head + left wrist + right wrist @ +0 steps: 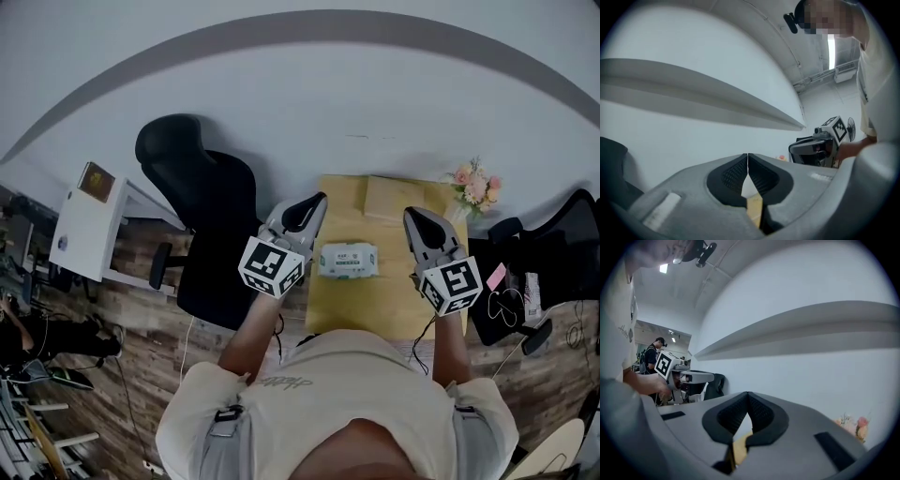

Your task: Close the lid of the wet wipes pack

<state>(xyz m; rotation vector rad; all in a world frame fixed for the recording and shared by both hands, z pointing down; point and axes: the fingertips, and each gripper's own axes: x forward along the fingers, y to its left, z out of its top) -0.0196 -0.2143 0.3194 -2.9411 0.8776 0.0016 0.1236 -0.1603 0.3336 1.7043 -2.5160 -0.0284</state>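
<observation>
Head view looks steeply down; both gripper views face the same wall [670,136].

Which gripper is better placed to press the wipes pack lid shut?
Left, marginally: the left gripper sits right beside the wet wipes pack; the right gripper is slightly further off. Both have jaws shut, empty.

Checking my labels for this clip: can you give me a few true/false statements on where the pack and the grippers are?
1. The pack lies on the table between the two grippers. True.
2. The left gripper holds the pack. False: its jaws are together on nothing, beside the pack.
3. The right gripper has its jaws together. True.
4. The flowers stand at the table's left edge. False: they are at its far right corner.
</observation>
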